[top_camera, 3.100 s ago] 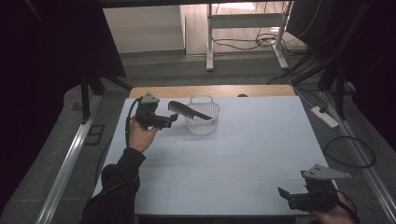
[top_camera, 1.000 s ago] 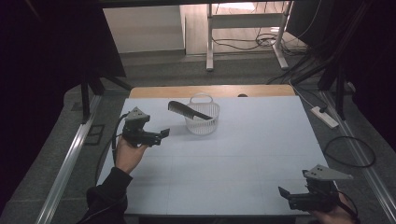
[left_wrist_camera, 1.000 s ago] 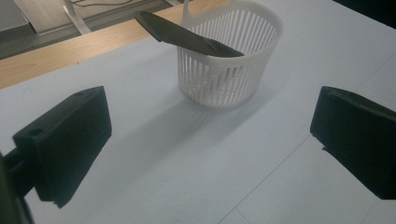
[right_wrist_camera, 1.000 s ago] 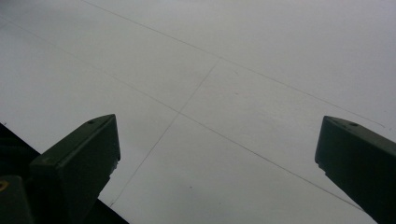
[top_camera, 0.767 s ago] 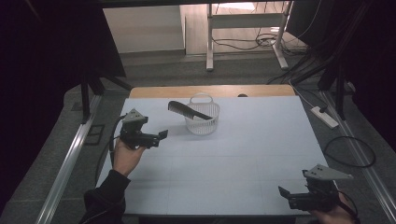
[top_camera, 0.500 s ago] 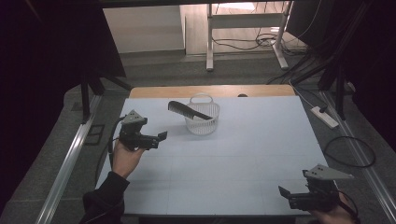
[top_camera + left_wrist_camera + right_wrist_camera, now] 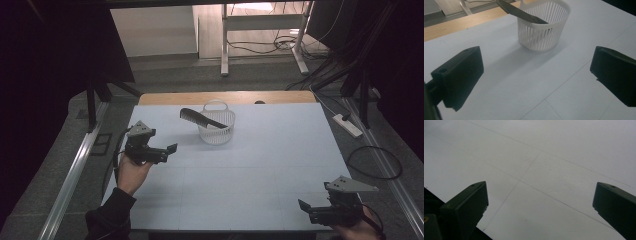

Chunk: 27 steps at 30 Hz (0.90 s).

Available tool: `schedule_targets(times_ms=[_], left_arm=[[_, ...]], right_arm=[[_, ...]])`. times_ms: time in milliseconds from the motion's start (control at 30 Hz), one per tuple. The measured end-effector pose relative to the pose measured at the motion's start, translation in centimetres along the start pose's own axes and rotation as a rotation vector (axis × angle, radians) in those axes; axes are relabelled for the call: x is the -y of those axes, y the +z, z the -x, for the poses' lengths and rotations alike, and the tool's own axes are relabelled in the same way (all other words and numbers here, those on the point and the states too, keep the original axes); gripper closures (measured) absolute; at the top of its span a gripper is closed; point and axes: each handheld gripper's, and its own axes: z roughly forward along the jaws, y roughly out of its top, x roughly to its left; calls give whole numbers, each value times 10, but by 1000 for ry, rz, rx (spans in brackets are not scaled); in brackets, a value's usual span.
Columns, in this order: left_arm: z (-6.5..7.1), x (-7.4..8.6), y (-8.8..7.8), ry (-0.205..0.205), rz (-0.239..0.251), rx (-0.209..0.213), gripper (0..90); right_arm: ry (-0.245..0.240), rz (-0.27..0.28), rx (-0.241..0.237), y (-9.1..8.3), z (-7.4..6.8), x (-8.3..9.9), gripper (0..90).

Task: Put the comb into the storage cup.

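Observation:
A small white slatted basket (image 7: pixel 216 127) stands at the back middle of the pale table (image 7: pixel 240 170). A black comb (image 7: pixel 201 118) lies tilted in it, its handle poking out over the left rim. In the left gripper view the basket (image 7: pixel 541 27) and comb (image 7: pixel 521 12) sit beyond my open, empty jaws. My left gripper (image 7: pixel 172 149) hovers at the table's left side, a short way left of the basket and pointing right. My right gripper (image 7: pixel 303 206) is open and empty at the front right corner, pointing left. The right gripper view looks down on bare table (image 7: pixel 544 165).
A wooden strip (image 7: pixel 225 96) runs along the table's far edge. A power strip (image 7: pixel 346 125) and cables (image 7: pixel 375 162) lie on the floor to the right. Metal rails (image 7: pixel 65 185) flank the table, and desk legs (image 7: pixel 225 40) stand behind it.
My left gripper has drawn back from the basket, toward the left and nearer the front, leaving the comb resting in the basket. The right gripper has stayed still.

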Motion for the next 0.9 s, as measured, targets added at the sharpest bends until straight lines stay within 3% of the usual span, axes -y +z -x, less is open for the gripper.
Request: schedule_targets(times_ms=[900], left_arm=[[7, 14, -23, -18, 12, 11, 0]], right_arm=[[1, 0, -5, 0, 0, 0, 8]])
